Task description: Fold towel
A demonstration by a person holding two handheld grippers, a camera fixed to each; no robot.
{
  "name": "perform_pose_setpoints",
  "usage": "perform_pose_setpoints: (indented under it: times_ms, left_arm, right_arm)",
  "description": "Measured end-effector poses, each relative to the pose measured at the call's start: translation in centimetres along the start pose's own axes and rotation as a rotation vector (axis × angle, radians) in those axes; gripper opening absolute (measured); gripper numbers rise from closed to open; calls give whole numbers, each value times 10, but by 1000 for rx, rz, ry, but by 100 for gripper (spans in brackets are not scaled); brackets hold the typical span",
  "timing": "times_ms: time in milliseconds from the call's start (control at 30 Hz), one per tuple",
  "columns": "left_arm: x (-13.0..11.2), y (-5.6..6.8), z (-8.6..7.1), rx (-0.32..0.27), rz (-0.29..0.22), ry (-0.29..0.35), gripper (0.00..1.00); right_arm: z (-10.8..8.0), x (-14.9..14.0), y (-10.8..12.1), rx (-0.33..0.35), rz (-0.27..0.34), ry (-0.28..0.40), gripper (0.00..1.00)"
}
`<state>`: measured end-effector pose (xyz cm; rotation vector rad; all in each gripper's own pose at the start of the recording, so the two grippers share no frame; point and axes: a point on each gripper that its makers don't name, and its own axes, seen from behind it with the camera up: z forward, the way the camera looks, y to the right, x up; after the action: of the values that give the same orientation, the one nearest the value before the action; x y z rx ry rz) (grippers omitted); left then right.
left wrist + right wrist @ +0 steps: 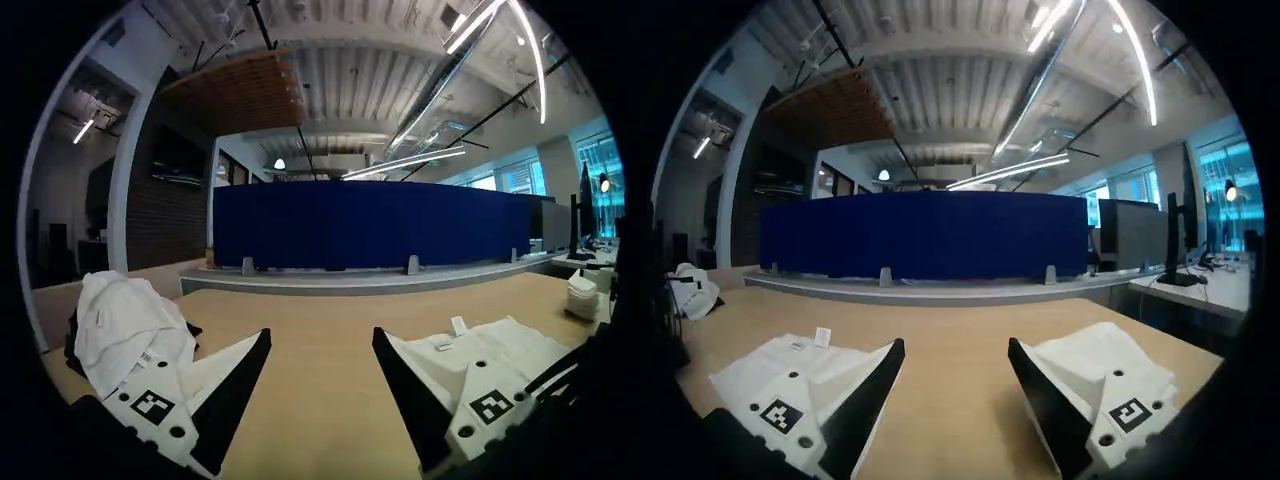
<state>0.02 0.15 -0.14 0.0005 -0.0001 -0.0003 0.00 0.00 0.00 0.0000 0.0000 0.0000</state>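
we held the left gripper [320,332] low over the wood table [320,400], facing the blue divider [360,224], fingers spread wide w/ nothing btwn them. the right gripper [956,342] faced the same divider, fingers likewise wide apart and empty. the towel [488,340] lay flat on the table, well short of the divider and twd its right half, tags at its divider-side edge, partly hidden by a finger. a crumpled white heap [120,320] sat short of the divider's left end. a folded stack [582,298] stood near the divider's right end.
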Motion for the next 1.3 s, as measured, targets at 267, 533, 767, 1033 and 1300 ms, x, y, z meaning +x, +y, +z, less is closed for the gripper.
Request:
perform_pose_setpoints:
  times_ms: [267,533,767,1033,1300]
  left_arm:
    - [1,2,-1,0,1,0,94]
    - [0,2,-2,0,2,0,94]
    - [0,3,-2,0,2,0,94]
    - [0,2,-2,0,2,1,94]
    - [0,2,-2,0,3,1,94]
  right_arm:
    - [1,0,0,0,-1,-1,100]
    - [1,0,1,0,-1,0,100]
    - [1,0,1,0,-2,-1,100]
    - [2,0,1,0,-1,-1,100]
    - [1,0,1,0,-2,-1,100]
